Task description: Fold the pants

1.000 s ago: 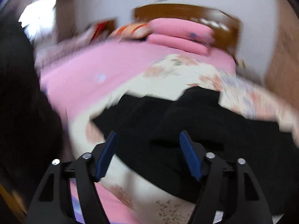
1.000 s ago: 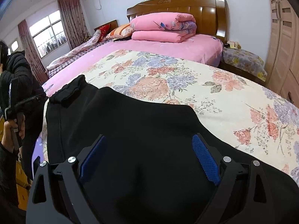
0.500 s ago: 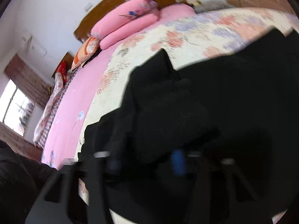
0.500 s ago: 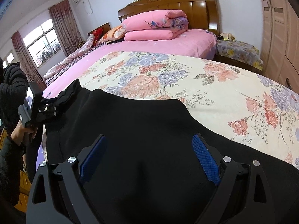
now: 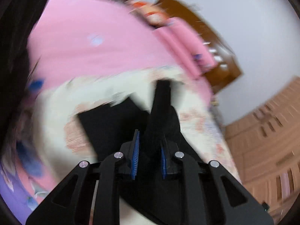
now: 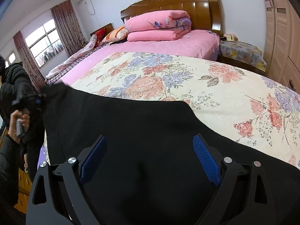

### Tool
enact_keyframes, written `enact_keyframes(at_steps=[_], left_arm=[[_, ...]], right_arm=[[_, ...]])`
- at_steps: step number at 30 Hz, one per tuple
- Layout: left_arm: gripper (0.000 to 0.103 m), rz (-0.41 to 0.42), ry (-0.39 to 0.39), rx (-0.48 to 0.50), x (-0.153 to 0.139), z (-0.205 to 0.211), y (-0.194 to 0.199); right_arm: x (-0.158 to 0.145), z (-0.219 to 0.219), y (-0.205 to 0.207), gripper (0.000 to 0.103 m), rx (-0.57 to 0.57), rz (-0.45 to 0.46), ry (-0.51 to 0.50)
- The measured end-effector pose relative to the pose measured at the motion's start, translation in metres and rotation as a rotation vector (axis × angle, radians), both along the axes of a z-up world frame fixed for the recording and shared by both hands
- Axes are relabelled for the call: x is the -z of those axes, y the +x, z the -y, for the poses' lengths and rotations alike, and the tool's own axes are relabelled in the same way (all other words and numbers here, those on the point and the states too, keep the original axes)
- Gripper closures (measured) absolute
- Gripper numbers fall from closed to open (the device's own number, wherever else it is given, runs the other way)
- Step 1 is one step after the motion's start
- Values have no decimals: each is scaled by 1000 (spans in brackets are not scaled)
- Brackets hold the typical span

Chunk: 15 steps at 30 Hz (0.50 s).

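Note:
Black pants (image 6: 131, 120) lie spread across the near part of the floral bedspread (image 6: 168, 75). My right gripper (image 6: 150, 150) hovers open just above their middle, nothing between its blue pads. My left gripper (image 5: 149, 146) is shut on a bunched fold of the black pants (image 5: 161, 116), lifted off the bed; that view is blurred by motion. In the right wrist view the left gripper (image 6: 36, 101) shows at the far left, gripping the pants' end in a person's hand (image 6: 18, 120).
A folded pink quilt (image 6: 159, 25) and pillows sit by the wooden headboard (image 6: 178, 1). A nightstand with a floral cover (image 6: 241, 53) and wardrobe doors (image 6: 279, 28) stand on the right. A person in a black jacket (image 6: 13, 82) stands at the left bed edge.
My left gripper closed on the pants' end and lifted it, swinging its view sharply. The right gripper stayed open over the pants, shifting only slightly.

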<state>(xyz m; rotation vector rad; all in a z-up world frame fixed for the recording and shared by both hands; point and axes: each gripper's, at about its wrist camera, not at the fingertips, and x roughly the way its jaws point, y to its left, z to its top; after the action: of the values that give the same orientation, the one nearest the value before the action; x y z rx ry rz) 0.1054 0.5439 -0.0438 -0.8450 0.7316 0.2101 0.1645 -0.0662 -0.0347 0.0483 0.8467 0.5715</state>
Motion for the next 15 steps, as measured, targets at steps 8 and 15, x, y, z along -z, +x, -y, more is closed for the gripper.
enact_keyframes(at_steps=[8, 15], left_arm=[[49, 14, -63, -101, 28, -11, -25], [74, -39, 18, -32, 29, 14, -21]], right_arm=[[0, -6, -4, 14, -26, -12, -12], [6, -34, -24, 14, -132, -7, -45]])
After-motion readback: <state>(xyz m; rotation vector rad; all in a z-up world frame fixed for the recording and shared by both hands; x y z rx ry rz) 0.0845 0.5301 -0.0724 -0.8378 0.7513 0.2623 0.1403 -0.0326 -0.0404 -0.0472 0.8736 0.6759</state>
